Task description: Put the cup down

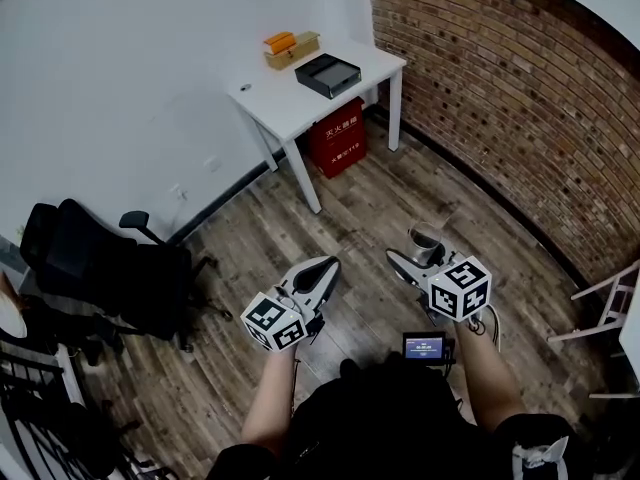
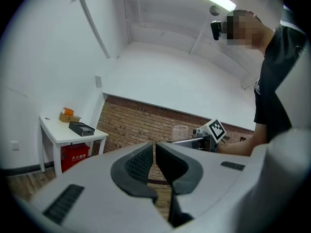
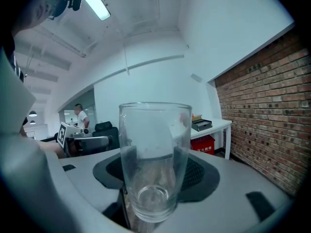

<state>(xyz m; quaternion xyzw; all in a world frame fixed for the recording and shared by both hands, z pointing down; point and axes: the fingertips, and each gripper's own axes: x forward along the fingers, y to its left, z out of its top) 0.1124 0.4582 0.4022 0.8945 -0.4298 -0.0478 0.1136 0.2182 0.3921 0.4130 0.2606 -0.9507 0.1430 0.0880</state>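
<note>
A clear glass cup [image 3: 154,159] stands upright between the jaws of my right gripper [image 3: 155,178], whose dark pads press on its sides. In the head view the same cup [image 1: 427,240] sits at the tip of the right gripper [image 1: 420,258], held in the air above the wooden floor. My left gripper [image 1: 318,273] is to its left at about the same height, jaws shut with nothing between them. From the left gripper view the left gripper [image 2: 153,161] shows its pads together, and the cup [image 2: 180,133] is seen beyond them.
A white table [image 1: 350,83] stands by the white wall at the back, bearing a black tray [image 1: 327,74] and an orange-topped box [image 1: 289,48]. A red box [image 1: 335,136] sits under it. A brick wall [image 1: 520,98] runs along the right. A black office chair [image 1: 95,263] is at the left.
</note>
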